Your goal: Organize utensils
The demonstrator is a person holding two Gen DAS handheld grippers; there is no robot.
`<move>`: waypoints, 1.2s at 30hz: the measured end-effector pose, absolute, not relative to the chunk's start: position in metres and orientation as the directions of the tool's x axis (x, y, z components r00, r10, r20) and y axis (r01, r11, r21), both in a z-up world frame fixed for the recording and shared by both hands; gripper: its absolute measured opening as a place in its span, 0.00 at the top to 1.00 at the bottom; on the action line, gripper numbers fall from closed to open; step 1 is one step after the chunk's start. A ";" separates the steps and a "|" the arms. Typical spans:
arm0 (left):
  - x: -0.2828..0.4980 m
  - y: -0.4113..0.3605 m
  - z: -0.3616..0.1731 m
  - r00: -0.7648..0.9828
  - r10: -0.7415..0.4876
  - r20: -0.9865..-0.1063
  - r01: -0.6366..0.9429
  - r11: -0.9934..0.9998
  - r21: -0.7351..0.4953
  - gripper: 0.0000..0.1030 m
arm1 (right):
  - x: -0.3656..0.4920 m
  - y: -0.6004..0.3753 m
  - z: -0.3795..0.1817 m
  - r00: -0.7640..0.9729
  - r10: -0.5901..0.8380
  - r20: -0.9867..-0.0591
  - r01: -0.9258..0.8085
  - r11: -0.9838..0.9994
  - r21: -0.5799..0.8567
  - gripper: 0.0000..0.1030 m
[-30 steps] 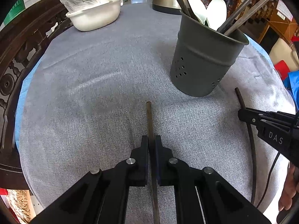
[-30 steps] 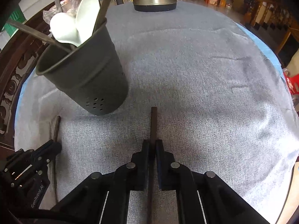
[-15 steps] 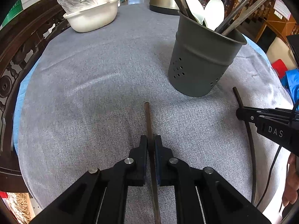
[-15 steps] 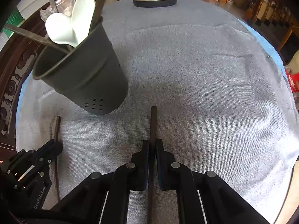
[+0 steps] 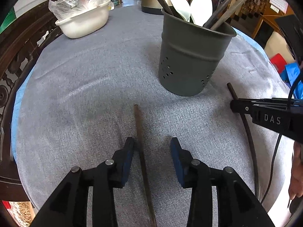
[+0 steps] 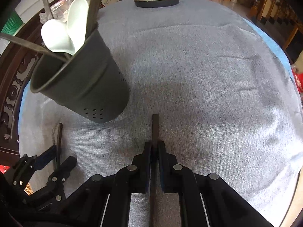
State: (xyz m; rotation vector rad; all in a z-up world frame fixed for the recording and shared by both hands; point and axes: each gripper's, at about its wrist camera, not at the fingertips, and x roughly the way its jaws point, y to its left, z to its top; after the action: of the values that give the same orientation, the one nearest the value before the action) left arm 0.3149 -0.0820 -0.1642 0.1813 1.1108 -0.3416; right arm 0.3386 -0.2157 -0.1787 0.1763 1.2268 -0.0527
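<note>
Left gripper (image 5: 152,147) is spread open around a chopstick (image 5: 141,151) lying on the table (image 5: 94,79); right gripper (image 6: 155,147) clamps another chopstick (image 6: 155,128).

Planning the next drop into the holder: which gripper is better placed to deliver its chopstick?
Right. The right gripper is shut on its chopstick, beside the holder. The left gripper stands open, its chopstick loose between the jaws.

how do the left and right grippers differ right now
The left gripper is open, its chopstick lying loose on the cloth between the fingers; the right gripper is shut on its own chopstick. Both are black, point forward and sit near the grey utensil holder.
</note>
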 end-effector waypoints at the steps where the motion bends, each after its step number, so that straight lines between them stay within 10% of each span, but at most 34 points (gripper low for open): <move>1: 0.314 -0.080 -0.163 0.403 -0.174 -0.899 0.356 0.934 -0.021 0.64 | 0.339 -0.214 -0.180 0.342 0.051 -0.938 0.131 0.986 0.101 0.91; 5: 0.311 -0.074 -0.162 0.426 -0.157 -0.891 0.331 0.943 -0.008 0.93 | 0.338 -0.210 -0.183 0.364 0.036 -0.931 0.123 0.989 0.086 0.92; 36: 0.277 0.002 -0.073 0.606 -0.336 -0.721 0.267 0.940 -0.213 0.95 | 0.270 -0.224 -0.108 0.631 0.240 -0.738 0.013 0.948 0.319 0.93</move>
State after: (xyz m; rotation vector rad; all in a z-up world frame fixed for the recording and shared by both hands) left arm 0.2767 0.0023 -0.0729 -0.0865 0.8518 -0.3492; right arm 0.2701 -0.2236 -0.1080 0.3094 0.8816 0.1320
